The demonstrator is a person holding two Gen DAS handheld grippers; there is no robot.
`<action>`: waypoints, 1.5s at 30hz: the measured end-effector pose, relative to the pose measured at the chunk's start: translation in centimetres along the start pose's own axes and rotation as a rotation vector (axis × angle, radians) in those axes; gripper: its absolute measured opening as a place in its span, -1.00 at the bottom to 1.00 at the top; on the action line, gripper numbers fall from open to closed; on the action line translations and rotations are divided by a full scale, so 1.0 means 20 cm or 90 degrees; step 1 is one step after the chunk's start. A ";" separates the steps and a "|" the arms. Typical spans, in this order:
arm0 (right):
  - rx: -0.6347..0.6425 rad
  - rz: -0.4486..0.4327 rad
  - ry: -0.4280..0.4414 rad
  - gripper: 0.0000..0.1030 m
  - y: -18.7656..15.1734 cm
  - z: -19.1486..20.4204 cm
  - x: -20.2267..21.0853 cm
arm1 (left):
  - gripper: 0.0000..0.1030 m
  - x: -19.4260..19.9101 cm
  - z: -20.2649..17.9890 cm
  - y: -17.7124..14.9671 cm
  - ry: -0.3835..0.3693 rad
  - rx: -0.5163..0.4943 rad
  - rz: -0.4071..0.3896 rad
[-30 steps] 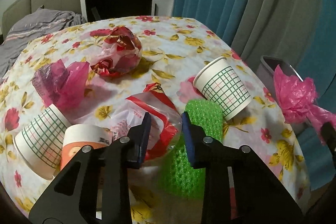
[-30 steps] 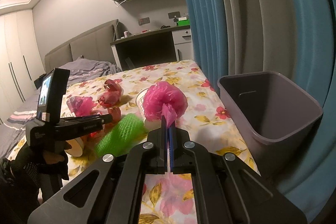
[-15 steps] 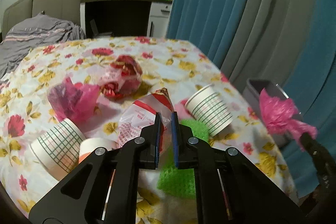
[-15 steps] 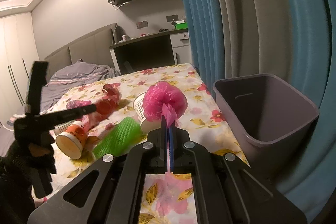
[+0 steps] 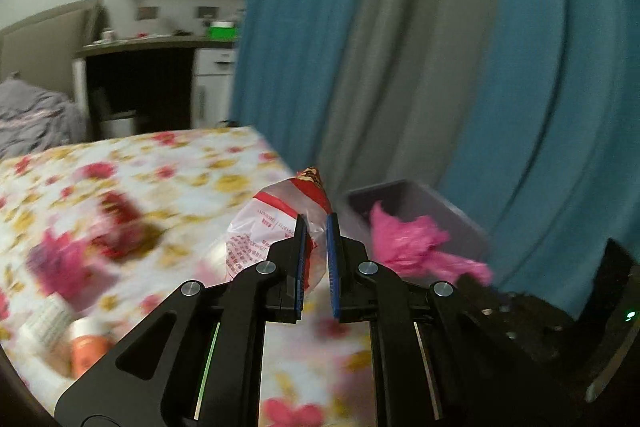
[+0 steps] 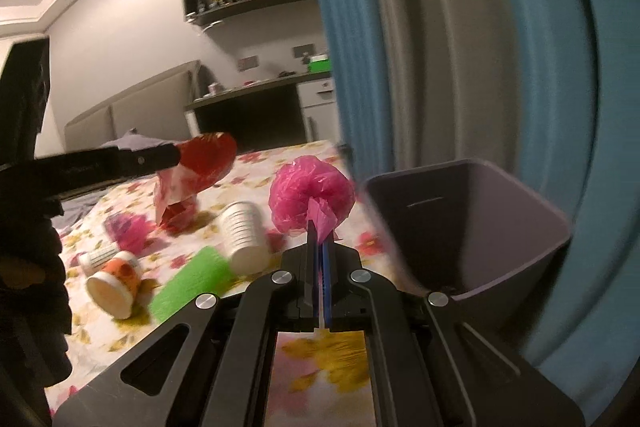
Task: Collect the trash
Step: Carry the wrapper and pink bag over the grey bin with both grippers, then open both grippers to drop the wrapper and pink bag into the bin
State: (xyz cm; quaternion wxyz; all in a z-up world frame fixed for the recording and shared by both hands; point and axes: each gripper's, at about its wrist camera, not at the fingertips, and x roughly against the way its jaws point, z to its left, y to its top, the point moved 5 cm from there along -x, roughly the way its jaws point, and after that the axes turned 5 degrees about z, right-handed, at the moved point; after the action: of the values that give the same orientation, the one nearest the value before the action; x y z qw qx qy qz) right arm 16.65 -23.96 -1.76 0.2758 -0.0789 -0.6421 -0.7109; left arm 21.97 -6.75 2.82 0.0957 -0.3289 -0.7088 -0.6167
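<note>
My left gripper [image 5: 317,227] is shut on a red and white plastic wrapper [image 5: 272,223] and holds it up above the flowered table; it also shows in the right wrist view [image 6: 196,171]. My right gripper [image 6: 319,247] is shut on a crumpled pink plastic bag [image 6: 312,201], held near the rim of the grey bin [image 6: 472,227]. In the left wrist view the pink bag [image 5: 408,243] hangs in front of the bin [image 5: 424,199].
On the flowered tablecloth [image 6: 120,331] lie a green bubble-wrap roll [image 6: 192,281], a checked paper cup [image 6: 244,235], an orange cup [image 6: 116,283], another pink bag [image 6: 130,231] and a red wrapper [image 5: 124,219]. Blue and grey curtains [image 6: 460,47] hang behind the bin.
My left gripper closed on the red and white wrapper, lifted it off the table and swung right toward the bin. My right gripper kept the pink bag and edged nearer the bin.
</note>
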 end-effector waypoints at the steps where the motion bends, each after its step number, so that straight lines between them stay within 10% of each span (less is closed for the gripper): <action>1: -0.003 -0.003 -0.010 -0.96 0.01 -0.03 0.00 | -0.82 -0.04 -0.06 0.02 -0.017 -0.008 0.003; 12: -0.029 0.012 -0.113 -0.96 0.03 -0.40 -0.06 | -0.82 -0.52 -0.47 0.07 -0.189 0.012 0.072; 25: -0.056 0.056 -0.129 -0.95 -0.03 -0.53 -0.23 | -0.58 -0.86 -0.55 0.01 -0.232 0.041 0.128; 29: -0.067 0.067 -0.131 -0.90 -0.03 -0.57 -0.25 | 0.42 -0.81 -0.52 0.01 -0.205 0.059 0.096; 45: -0.078 0.025 -0.144 0.28 0.00 -0.53 -0.08 | 0.71 -0.51 -0.22 -0.06 -0.033 0.083 0.046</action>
State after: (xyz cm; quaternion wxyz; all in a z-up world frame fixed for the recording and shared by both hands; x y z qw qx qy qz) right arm 20.53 -33.68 -4.30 0.2105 -0.1880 -0.6226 -0.7299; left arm 27.83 -14.48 -2.69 0.1206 -0.3634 -0.7373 -0.5566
